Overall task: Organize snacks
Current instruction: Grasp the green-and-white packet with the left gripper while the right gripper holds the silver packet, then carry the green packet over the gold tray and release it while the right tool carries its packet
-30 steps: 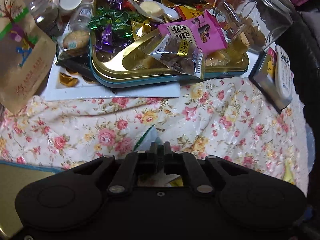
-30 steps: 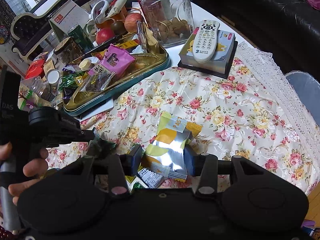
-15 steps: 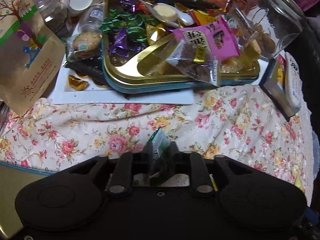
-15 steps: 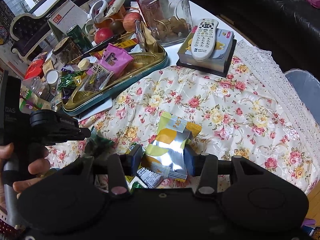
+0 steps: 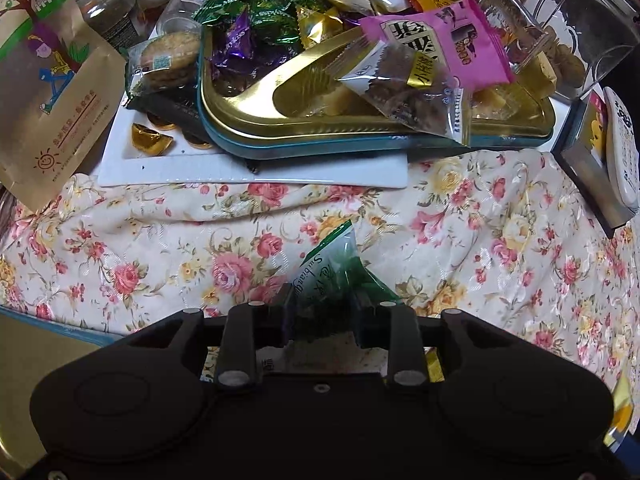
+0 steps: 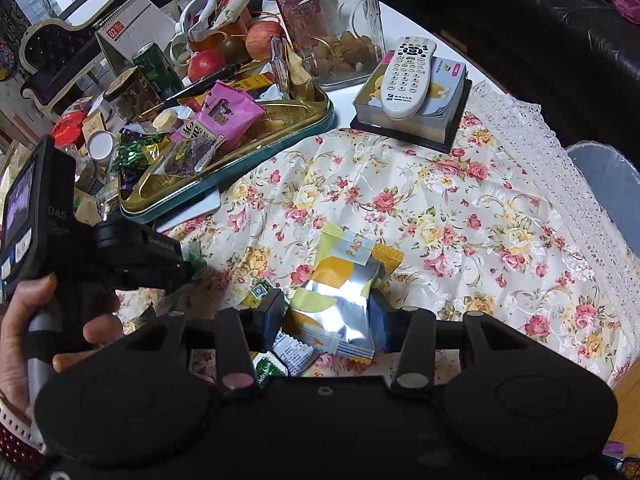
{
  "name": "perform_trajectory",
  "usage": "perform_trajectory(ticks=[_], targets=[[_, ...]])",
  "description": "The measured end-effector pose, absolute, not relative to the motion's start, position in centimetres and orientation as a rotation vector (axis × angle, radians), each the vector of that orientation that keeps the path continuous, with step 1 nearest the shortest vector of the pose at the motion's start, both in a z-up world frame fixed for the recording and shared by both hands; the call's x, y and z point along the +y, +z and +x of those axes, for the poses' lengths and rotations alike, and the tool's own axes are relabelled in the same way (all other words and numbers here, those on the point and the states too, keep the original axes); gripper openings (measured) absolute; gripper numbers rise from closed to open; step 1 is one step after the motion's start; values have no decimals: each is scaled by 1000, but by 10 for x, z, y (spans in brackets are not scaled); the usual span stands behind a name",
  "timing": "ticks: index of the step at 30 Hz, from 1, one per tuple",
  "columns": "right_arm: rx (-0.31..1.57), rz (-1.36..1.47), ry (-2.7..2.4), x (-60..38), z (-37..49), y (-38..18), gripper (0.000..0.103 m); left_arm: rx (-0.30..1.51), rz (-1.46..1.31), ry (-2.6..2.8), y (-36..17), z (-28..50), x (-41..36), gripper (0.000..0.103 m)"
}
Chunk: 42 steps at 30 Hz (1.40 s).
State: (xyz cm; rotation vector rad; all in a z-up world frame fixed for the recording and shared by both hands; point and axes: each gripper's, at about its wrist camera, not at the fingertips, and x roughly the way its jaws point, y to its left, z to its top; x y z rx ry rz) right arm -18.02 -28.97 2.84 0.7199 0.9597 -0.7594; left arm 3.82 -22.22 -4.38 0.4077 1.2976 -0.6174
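1. The left gripper point(image 5: 322, 308) points down at the floral cloth point(image 5: 480, 240). Its jaws are opening, with a green sachet point(image 5: 332, 268) standing between them; script on the sachet starts "Su" and is otherwise hard to read. Whether the pads still touch it I cannot tell.
2. The right gripper point(image 6: 328, 316) is part open, clamped on a yellow-and-silver packet point(image 6: 340, 300) lettered "PAST", the rest cut off by a fold. The packet lies on the cloth, near centre.
3. Small packets point(image 6: 280, 356) lie under the right gripper, their print too small to read.
4. Far left sits the gold tin point(image 5: 320, 128), heaped with sweets. Green and purple wrappers point(image 5: 256, 12) read "Meltykiss". A pink pack point(image 5: 440, 44) and a clear pack point(image 5: 404, 88) carry Chinese print.
5. A glass jar point(image 6: 332, 20) of cookies stands beyond the tin; a remote point(image 6: 404, 76) rests on a box to the right.
6. A hand point(image 6: 24, 320) holds the left gripper's handle, marked "DAS".
7. A brown bag point(image 5: 48, 80) is cut off at far left.
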Motion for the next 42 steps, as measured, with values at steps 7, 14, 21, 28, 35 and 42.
perform_trajectory(ticks=[7, 14, 21, 28, 35, 42], targets=[[979, 715, -744, -286, -175, 24, 47, 1394, 415, -636, -61, 34, -230, 49], [973, 716, -751, -288, -176, 25, 47, 1316, 452, -638, -59, 23, -236, 42], [960, 721, -752, -289, -178, 28, 47, 1288, 446, -643, -44, 20, -242, 31], [943, 721, -747, -288, -177, 35, 47, 1249, 444, -656, -12, 14, -235, 31], [922, 722, -730, -284, -173, 44, 47, 1256, 419, -663, 22, 7, -212, 31], [908, 684, -674, -260, -156, 58, 47, 1214, 403, -668, 57, 11, -160, 31]])
